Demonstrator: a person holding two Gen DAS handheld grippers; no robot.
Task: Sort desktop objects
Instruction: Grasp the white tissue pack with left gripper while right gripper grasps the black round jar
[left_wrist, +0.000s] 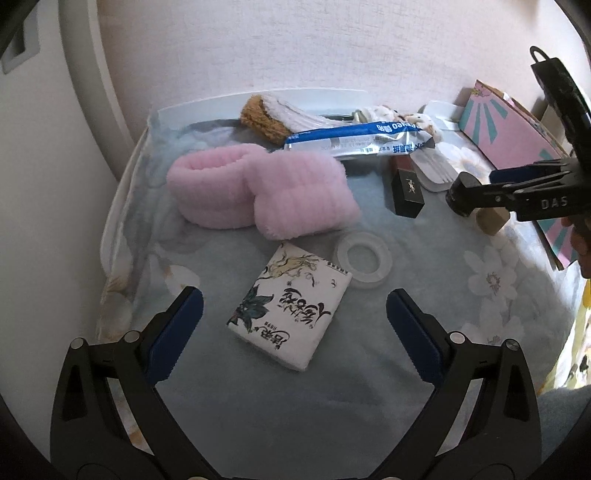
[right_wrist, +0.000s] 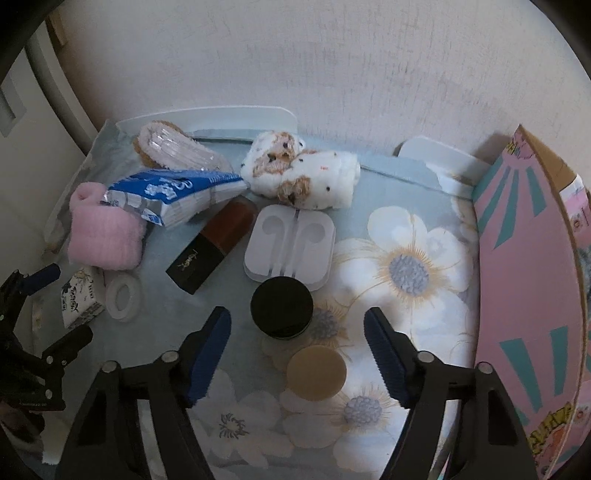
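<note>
We are looking at a floral cloth (right_wrist: 406, 258) covering the desk, with the pink box (right_wrist: 524, 280) standing along its right edge. On the left, pink fluffy bands (left_wrist: 258, 192) are lying side by side and touching, and behind them a brown and white slipper (left_wrist: 273, 116) is resting near the back rim. A blue and white wipes pack (left_wrist: 354, 142) is lying across the back, its end just over the dark lipstick box (left_wrist: 406, 192). We are seeing a white spotted towel roll (right_wrist: 299, 173) behind a white earphone tray (right_wrist: 290, 245), which is sitting just beside the lipstick box. A tissue pack (left_wrist: 291, 306) with black lettering is lying flat ahead of our left gripper (left_wrist: 295, 332), a clear tape ring (left_wrist: 364, 260) just beside its far corner. Nearer our right gripper (right_wrist: 297, 350), a black-lidded jar (right_wrist: 281, 308) is touching the tray's near edge, and a tan round lid (right_wrist: 316, 373) is lying just in front of it. We are holding both grippers spread wide and gripping nothing: the left is framing the tissue pack, the right is framing the jar and tan lid, though we cannot tell how high either is hanging above the cloth.
</note>
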